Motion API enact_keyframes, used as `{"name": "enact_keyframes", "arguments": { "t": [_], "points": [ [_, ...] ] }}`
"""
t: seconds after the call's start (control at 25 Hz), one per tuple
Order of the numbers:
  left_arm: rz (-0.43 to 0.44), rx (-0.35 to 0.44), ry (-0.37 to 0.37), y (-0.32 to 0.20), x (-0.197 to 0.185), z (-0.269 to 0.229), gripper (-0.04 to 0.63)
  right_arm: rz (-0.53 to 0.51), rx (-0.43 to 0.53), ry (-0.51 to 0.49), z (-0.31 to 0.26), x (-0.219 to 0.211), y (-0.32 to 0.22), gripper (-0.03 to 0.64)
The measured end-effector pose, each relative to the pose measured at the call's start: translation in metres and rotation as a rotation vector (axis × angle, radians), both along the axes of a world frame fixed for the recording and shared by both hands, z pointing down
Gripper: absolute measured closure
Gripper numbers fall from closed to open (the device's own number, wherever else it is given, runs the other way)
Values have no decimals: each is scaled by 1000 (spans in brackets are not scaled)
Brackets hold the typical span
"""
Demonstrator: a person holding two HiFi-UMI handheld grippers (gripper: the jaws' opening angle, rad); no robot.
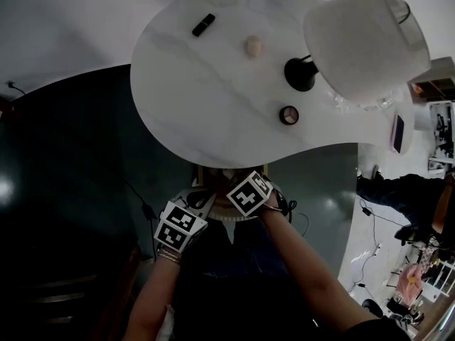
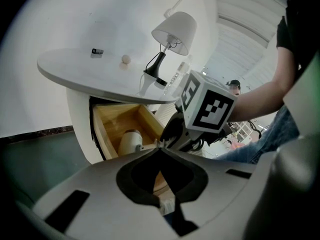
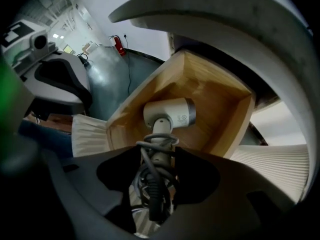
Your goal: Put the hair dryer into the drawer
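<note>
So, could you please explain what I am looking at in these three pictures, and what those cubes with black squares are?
There is no robot here: a person holds a two-jaw gripper in each hand, and the marker cubes are part of those grippers. The head view comes from a camera on the person's head. It looks down on a white table bearing a lamp and a few small things. The other two pictures come from cameras riding on the grippers. The right gripper grips the hair dryer by its cord-wrapped handle, with the dryer's head inside the open wooden drawer under the tabletop. The left gripper is shut, with nothing visible between its jaws, and points toward that drawer.
</note>
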State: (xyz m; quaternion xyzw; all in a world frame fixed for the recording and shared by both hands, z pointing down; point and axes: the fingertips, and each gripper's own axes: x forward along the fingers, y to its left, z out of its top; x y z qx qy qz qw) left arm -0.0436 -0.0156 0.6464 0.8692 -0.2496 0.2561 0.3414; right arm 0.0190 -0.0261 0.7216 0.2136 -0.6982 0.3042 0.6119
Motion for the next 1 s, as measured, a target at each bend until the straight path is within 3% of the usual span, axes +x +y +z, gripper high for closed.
{"name": "enact_keyframes", "arguments": {
  "t": [0.32,0.52,1.0],
  "points": [
    [-7,1,-7,-5,1,0,583,87,84,-17,5,-2,-21,390],
    [-11,-3,-10,-5,3,2,583,93,206,0,13,-1,-31,391],
    [-2,2,-19,8,-5,-3,583,21,199,-23,0,0,-13,350]
  ]
}}
